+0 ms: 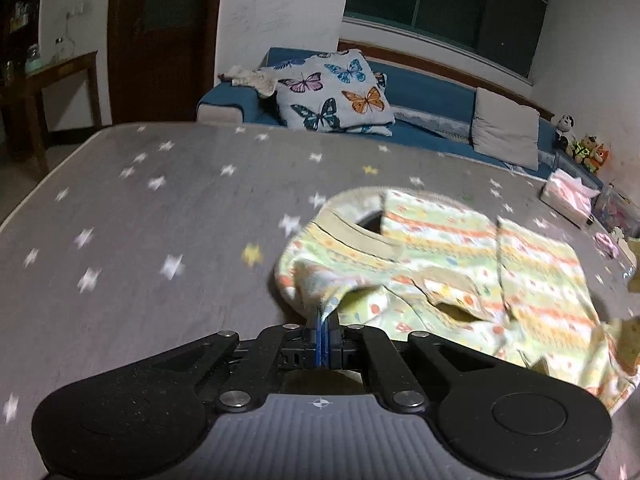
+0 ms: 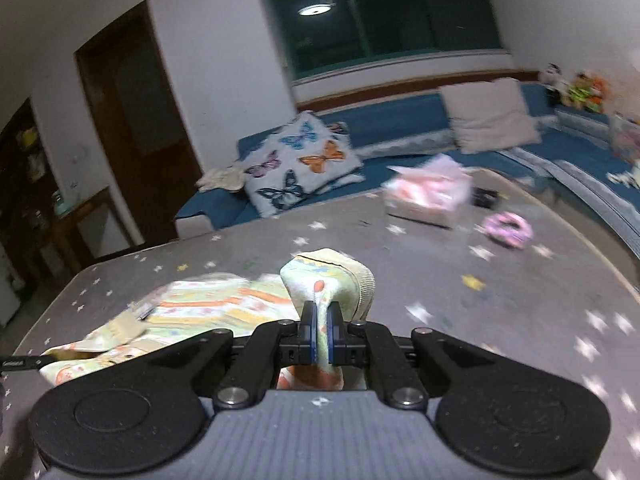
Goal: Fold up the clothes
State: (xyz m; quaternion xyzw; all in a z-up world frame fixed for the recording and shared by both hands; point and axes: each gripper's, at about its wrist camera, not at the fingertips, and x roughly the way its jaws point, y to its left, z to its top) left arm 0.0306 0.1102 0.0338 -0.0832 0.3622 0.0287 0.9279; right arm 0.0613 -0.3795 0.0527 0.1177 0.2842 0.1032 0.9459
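Note:
A small yellow-green patterned garment with beige ribbed trim lies crumpled on the grey star-print table. My left gripper is shut on a fold of its near left edge, lifting it slightly. In the right wrist view, the same garment spreads to the left, and my right gripper is shut on a bunched edge with a ribbed cuff that stands up between the fingers.
A pink-and-white tissue pack and a pink hair scrunchie lie on the table's far right. A blue sofa with a butterfly pillow stands behind the table. A brown door is at the back left.

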